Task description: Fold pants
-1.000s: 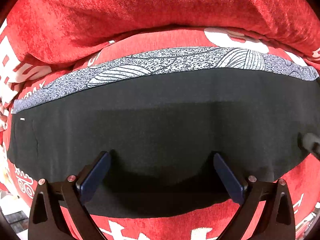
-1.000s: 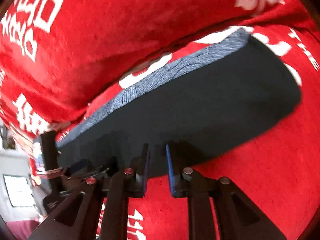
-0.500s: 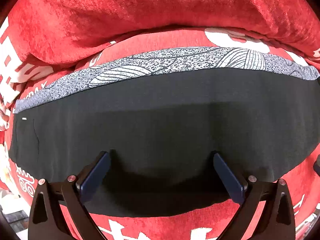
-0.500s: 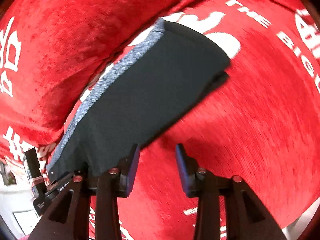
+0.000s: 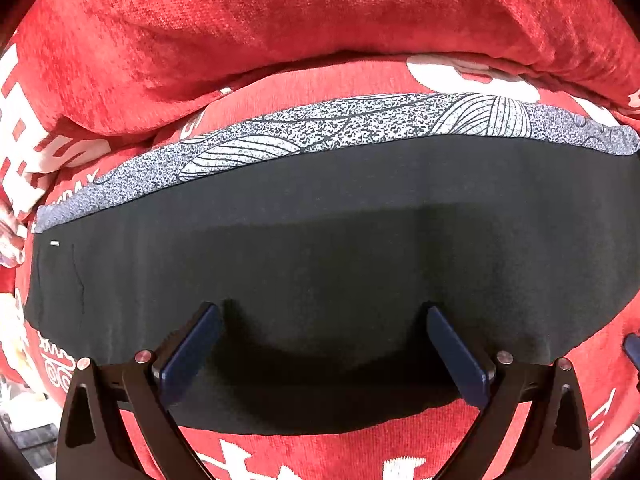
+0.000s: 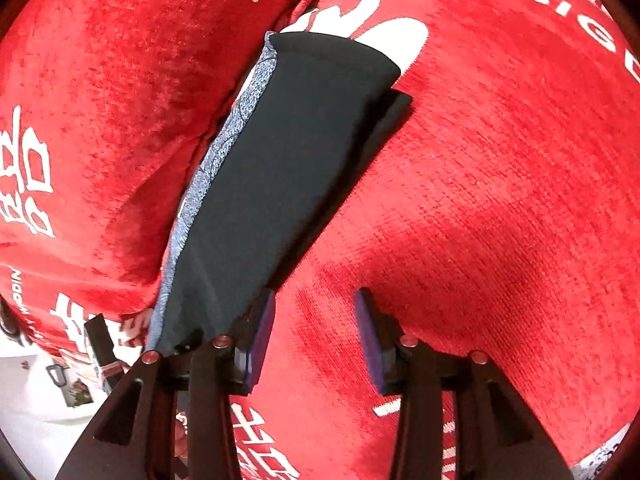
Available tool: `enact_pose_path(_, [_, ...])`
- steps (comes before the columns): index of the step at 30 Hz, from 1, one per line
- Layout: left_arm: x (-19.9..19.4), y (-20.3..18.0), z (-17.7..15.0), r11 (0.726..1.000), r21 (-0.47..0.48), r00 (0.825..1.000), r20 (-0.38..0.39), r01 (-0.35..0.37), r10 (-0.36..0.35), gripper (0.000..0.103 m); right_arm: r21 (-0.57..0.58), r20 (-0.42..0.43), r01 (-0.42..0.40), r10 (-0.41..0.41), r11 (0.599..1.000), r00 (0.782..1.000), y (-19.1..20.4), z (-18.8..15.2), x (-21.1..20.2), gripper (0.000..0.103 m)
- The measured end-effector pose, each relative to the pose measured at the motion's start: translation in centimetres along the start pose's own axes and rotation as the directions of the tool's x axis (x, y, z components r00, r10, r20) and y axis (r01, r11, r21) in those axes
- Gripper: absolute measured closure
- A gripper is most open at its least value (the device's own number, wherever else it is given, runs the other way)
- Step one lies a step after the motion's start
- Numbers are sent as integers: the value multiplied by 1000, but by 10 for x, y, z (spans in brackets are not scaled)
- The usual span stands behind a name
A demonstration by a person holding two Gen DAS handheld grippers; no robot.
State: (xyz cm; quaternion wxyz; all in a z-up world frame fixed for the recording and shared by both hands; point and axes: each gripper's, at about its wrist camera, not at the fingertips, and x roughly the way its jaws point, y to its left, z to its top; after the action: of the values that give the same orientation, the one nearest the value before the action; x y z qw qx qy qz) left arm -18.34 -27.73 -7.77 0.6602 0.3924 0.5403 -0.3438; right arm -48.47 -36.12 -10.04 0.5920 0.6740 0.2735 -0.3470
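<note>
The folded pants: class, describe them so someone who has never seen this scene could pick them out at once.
Start at the big red sofa cover printed with white lettering. On its seat, below the back cushion, lie the folded pants. They are the only dark, near-black thing there, with a grey leaf-patterned strip along the far edge.

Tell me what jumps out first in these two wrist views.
The dark folded pants with a grey patterned band along their far edge lie on a bright red sofa cover with white lettering. The left tongs stand wide open over the pants; the right tongs are opening over bare cover beside them.
</note>
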Motion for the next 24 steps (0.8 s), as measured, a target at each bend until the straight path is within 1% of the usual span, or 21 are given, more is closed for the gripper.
enact_pose_path(9, [1,0,2,1000,3,1000,2,-8,8,0,8,13,-43,42,999,999,-3,3,4,55])
enact_pose_path(12, [1,-1,2,1000,3,1000,3,-11,11,0,-13,22,-49,49,999,999,0,3,4,49])
enact_pose_path(17, [1,-2,1,1000,-1,1000,8,-16,16,0,-32,29,-81,82,996,996,6,9,8,49])
enact_pose_path(21, [0,-4,1,1000,-4,1000,7,-14,14,0,10,63,-102,101,995,993,1,18,8,49])
enact_pose_path(24, [0,-3,1,1000,-3,1000,6,-12,12,0,45,77,-138,135,989,988,-5,24,9,49])
